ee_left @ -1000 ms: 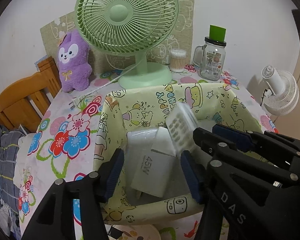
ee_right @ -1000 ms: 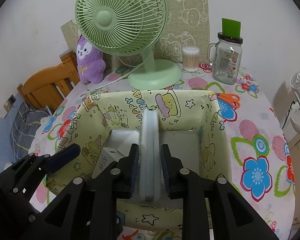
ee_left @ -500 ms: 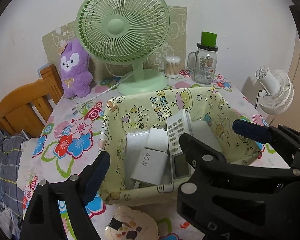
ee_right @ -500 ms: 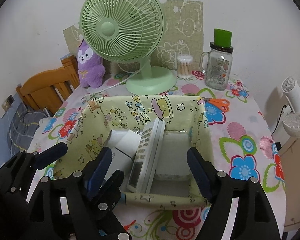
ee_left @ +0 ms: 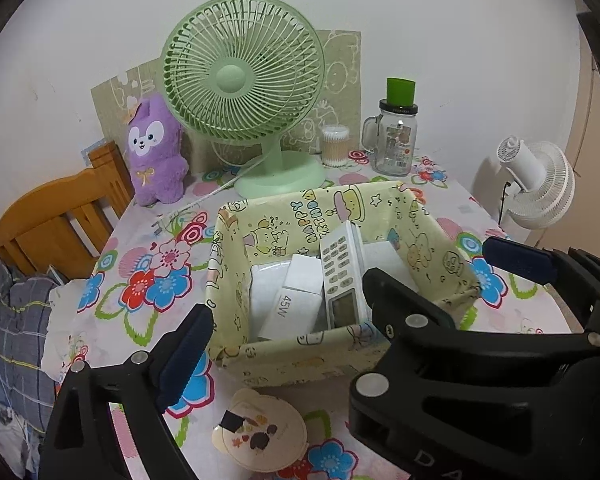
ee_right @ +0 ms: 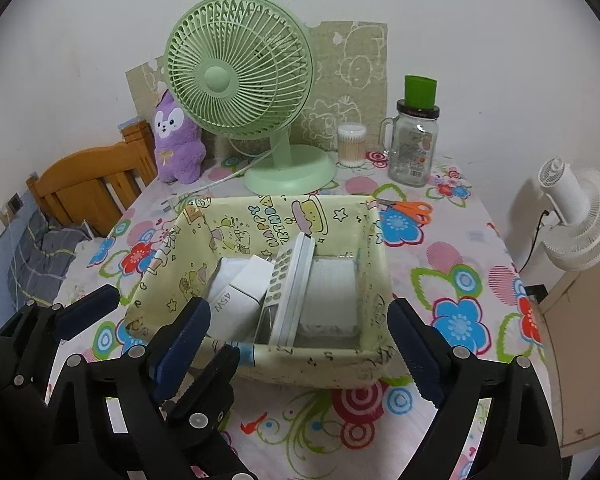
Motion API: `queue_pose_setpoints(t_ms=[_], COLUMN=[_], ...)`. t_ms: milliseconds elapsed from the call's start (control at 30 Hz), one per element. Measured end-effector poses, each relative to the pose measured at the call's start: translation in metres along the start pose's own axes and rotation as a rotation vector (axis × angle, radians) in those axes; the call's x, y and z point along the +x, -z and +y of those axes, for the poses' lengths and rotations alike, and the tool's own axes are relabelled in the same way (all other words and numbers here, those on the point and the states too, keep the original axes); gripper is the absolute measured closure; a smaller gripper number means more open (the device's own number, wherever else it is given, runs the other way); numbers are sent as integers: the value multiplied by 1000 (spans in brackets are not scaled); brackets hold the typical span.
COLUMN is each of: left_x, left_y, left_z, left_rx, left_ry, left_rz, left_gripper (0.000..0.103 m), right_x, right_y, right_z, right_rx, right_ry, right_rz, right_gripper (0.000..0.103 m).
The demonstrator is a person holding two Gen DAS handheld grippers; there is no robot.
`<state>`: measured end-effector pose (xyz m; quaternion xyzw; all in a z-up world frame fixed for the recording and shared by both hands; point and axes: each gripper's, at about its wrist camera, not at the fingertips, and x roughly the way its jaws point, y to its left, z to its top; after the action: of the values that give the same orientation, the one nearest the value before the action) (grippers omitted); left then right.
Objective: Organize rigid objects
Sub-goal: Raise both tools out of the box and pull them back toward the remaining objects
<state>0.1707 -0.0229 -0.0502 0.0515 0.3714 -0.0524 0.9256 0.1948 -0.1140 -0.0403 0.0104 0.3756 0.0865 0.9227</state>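
A yellow cartoon-print fabric basket (ee_left: 300, 346) (ee_right: 312, 354) stands on the flowered tablecloth. Inside it a white remote control (ee_left: 340, 276) (ee_right: 292, 288) leans on its edge. To its left lies a white 45W charger (ee_left: 296, 304) (ee_right: 240, 288), and to its right a pale flat box (ee_right: 332, 296). My left gripper (ee_left: 292, 320) and right gripper (ee_right: 298, 320) hover side by side over the basket's near rim. Their inner fingers cross. Both pairs of jaws are wide and still opening, and nothing is gripped between them.
At the back stand a green desk fan (ee_left: 240, 80), a purple plush (ee_left: 152, 148), a cotton-swab tub (ee_left: 334, 144) and a glass jar (ee_left: 396, 140). Orange scissors (ee_right: 412, 210) lie right of the basket. A round bear-shaped card (ee_left: 260, 432) lies in front. A wooden chair (ee_left: 60, 216) stands on the left.
The right gripper let go of the remote, which now leans inside the basket. Both grippers opened wide and drew back and up from the basket.
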Motion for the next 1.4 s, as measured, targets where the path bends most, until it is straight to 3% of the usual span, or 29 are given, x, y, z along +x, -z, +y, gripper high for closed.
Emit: queue_pose_setpoints(t_ms=[1167, 1400], left_x=[-67, -79], left_y=[34, 43], left_z=[-19, -21], left_rx=[10, 11], left_ry=[-26, -26], left_rz=[-57, -67], left_gripper=[8, 7], right_x=[-91, -104], right_y=[43, 52], right_z=[-5, -4], right_rx=[-27, -33], right_ry=[151, 143], right_rz=[-109, -113], right_gripper=[8, 8])
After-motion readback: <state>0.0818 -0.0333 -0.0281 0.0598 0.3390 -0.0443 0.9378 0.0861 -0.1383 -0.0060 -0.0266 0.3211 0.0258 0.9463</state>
